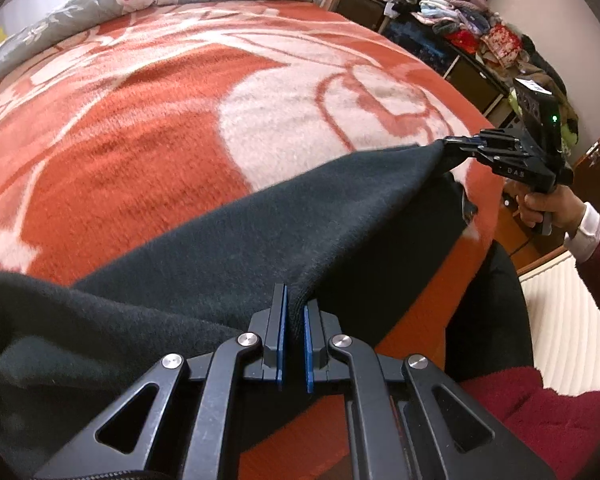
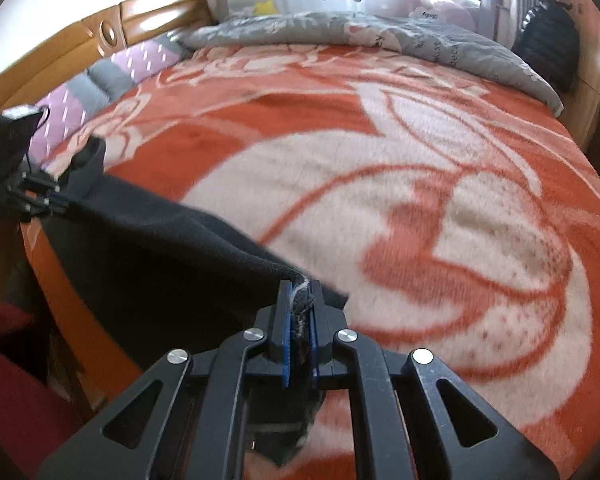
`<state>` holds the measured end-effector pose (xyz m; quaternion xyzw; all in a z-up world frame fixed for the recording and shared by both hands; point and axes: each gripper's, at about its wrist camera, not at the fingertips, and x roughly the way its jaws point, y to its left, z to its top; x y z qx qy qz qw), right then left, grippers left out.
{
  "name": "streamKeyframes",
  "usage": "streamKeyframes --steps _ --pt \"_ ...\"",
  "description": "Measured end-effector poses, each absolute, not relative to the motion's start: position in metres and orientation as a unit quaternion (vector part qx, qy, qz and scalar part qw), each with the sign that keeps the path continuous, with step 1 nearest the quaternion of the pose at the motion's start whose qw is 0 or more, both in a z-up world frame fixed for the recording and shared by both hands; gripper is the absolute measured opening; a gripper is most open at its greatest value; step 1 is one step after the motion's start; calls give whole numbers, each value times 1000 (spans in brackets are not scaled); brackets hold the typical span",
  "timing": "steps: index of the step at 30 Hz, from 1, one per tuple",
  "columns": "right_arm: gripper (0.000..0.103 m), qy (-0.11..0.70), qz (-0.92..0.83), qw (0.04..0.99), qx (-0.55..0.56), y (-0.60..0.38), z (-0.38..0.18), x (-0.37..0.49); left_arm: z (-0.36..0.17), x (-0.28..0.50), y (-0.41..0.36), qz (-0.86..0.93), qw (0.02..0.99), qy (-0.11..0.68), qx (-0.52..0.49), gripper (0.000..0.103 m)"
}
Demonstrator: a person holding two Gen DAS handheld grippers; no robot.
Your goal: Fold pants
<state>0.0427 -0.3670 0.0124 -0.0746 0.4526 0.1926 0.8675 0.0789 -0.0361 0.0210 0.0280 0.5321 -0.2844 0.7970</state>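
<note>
Two grippers held one piece of dark clothing, the pants [image 1: 260,232], stretched between them above the near edge of the bed. The left gripper [image 1: 294,312] had its blue-padded fingers [image 1: 282,344] nearly together, with an edge of the dark cloth pinched between them. The right gripper [image 2: 299,312] was closed tightly on a bunched corner of the same pants, where some pale threads showed. From the left wrist camera, this right gripper appeared at the far end of the cloth, held by a hand [image 1: 548,204] in a dark red sleeve. The pants hung partly over the orange and white blanket [image 2: 420,184] and partly down the near side of the bed. A grey quilt [image 2: 340,32] lay at the far end of that blanket.
</note>
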Motion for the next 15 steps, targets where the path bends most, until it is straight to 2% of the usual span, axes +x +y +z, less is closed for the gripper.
streamKeyframes --steps 4,10,15 --pt "8 461 188 862 -100 -365 6 27 15 67 -39 -288 792 537 21 5" --pt "7 446 170 873 -103 -375 24 12 19 53 -49 -308 793 526 28 5" --pt "8 498 164 843 -121 -366 -8 2 -3 48 -54 -303 780 546 36 6"
